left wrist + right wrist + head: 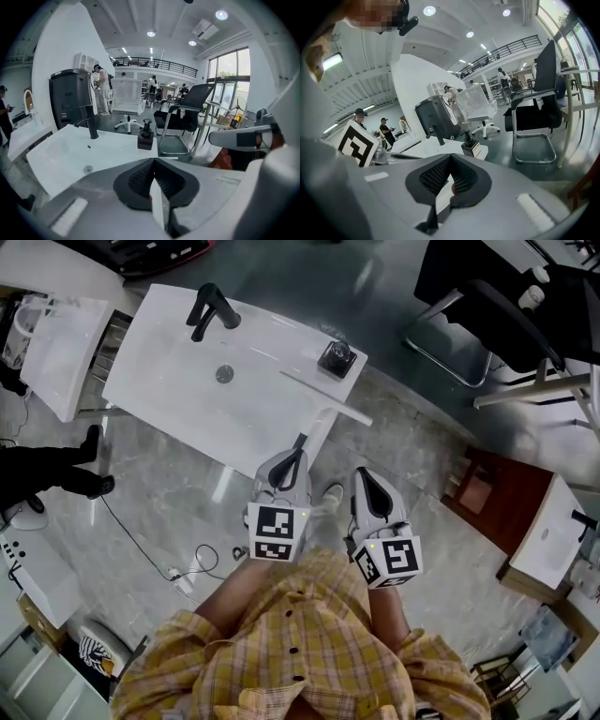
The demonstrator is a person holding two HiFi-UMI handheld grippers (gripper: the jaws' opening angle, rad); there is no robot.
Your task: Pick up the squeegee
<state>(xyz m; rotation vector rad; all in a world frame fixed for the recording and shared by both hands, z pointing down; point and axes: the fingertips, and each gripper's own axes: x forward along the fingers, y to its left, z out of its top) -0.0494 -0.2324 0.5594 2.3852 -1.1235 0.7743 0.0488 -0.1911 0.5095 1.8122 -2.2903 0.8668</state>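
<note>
Your left hand-held gripper (297, 452) has its jaws pinched on the handle (316, 426) of the squeegee (327, 399). In the left gripper view a white wedge sits clamped between the dark pads (140, 180), which fits that grip. Holding it by the handle end keeps the blade (352, 410) out in front, crosswise over the near corner of the desk (187, 381), with one tip past the edge. It lies near the dispenser (336, 358) and well apart from the tap (208, 310). I cannot tell whether the blade rests on the desk or is lifted clear of it.

Your right hand-held gripper (373, 486) hangs just beside the left one, short of the desk. Its jaws are pressed together with nothing between them, so it looks parked out of the way.

You hold both low and close to your body, pointing forward toward the desk. The left one reaches slightly further.
</note>
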